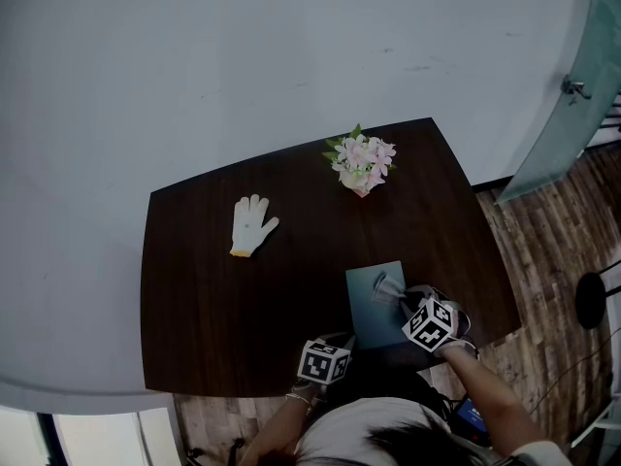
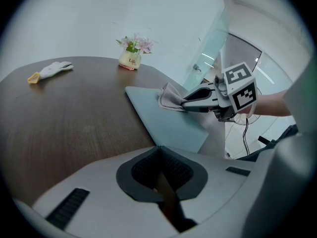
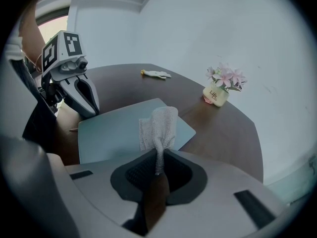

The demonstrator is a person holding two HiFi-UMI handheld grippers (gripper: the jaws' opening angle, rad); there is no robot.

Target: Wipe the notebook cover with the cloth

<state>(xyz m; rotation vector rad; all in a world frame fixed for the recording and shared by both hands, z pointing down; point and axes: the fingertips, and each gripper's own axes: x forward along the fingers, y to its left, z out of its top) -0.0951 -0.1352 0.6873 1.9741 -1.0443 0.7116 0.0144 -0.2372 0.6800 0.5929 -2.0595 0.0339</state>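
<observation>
Holding: my right gripper (image 3: 157, 168) clamps the cloth (image 3: 159, 123).
Notebook (image 3: 111, 133): just ahead, under the cloth, long axis slanting left.
Left gripper (image 2: 159, 175): closed, empty, notebook ahead-right.

Dark table (image 1: 213, 309), likely wood — white glove (image 1: 250, 225), potted flowers (image 1: 362, 163), notebook (image 1: 367, 311) at front edge.

The surface (image 1: 213, 309) is bare across its middle and along its left edge. Obstacles: a glove (image 1: 251, 225) toward the far left corner, a flower pot (image 1: 362, 166) at the far edge, a notebook (image 1: 376, 299) at the near edge.
</observation>
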